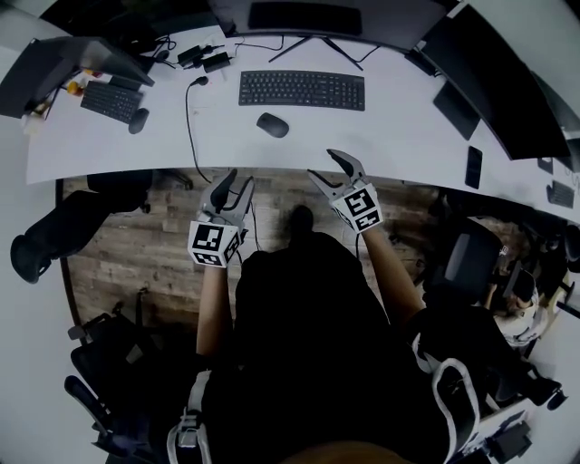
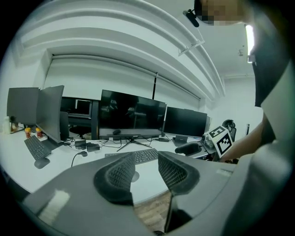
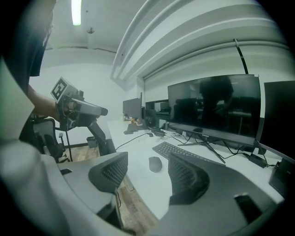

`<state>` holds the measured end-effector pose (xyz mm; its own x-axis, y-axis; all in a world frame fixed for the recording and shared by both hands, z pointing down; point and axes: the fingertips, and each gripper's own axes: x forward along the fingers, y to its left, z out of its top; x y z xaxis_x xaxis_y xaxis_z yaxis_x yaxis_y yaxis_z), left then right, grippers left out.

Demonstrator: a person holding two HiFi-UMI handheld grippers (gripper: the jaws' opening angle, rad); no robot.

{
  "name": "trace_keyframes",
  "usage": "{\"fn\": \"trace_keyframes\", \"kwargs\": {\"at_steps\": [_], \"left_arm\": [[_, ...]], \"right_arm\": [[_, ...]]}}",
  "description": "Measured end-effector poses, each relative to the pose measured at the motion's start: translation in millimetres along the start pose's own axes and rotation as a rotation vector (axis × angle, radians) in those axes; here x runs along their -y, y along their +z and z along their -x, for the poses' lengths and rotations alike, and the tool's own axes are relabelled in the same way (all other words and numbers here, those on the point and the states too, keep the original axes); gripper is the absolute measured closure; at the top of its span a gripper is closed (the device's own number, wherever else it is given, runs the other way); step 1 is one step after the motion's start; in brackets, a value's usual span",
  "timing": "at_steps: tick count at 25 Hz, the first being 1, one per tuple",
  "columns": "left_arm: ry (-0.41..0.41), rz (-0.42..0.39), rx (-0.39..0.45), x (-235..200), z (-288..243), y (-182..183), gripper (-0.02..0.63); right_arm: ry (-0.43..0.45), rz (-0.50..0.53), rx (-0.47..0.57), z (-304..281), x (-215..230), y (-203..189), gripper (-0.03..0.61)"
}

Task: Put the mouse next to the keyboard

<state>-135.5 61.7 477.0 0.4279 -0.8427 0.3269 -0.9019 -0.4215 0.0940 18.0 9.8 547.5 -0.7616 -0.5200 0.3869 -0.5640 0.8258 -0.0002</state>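
Mouse (image 1: 272,125): dark, low and oval, with a smooth matte top; no cord shows on it.
Place: it lies on the white counter (image 1: 399,136), in front of the keyboard's (image 1: 302,90) left end and a little apart from it, near the counter's front edge.
Writing: none can be read. The mouse and keyboard show no brand at this size, and the only print is the black-and-white square markers on each gripper's cube.
Left gripper (image 1: 237,181): jaws apart with nothing between them, held off the counter's front edge over the wooden floor.
Right gripper (image 1: 324,165): jaws wide apart and empty, at the counter's edge, the mouse lying ahead of it and untouched.
Hard to make out: in the left gripper view the mouse is mostly hidden behind one jaw. The wide monitor (image 1: 304,18) is cut off at the top of the head view. A second keyboard (image 1: 111,100) at the far left sits partly under another screen.
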Motion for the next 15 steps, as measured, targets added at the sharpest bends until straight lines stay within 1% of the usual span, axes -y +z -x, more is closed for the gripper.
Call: {"fn": "trace_keyframes", "kwargs": {"at_steps": [7,15], "left_arm": [[0.025,0.013,-0.014,-1,-13,0,0.459],[0.051,-0.003,-0.016,-4,-17,8,0.459]], "right_arm": [[0.016,-0.001,0.005,-9,21,3,0.304],[0.055,0.005,0.013,-23,22,0,0.304]]}}
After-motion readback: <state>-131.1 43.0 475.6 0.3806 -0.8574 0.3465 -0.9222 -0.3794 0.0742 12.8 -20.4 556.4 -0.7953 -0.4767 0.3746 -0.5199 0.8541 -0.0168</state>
